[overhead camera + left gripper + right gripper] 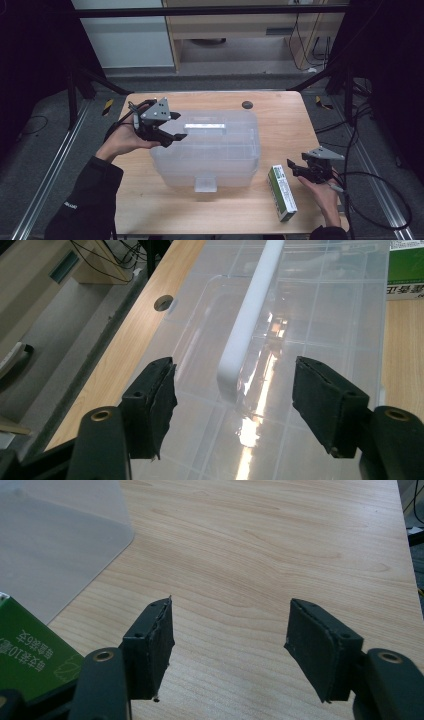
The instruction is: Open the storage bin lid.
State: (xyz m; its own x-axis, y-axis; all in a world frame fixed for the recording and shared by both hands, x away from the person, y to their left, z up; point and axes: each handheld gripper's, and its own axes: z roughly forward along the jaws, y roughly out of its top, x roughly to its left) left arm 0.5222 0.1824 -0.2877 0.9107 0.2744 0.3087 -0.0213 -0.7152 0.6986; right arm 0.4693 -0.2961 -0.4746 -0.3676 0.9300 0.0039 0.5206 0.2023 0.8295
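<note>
The left gripper [172,131] is held open above the left end of the clear plastic storage box [225,160], its white lid handle [250,315] ahead of the jaws. Right of the box lies a green carton [281,192]; beside that, the right gripper [295,169] is held open, nothing gripped.
</note>
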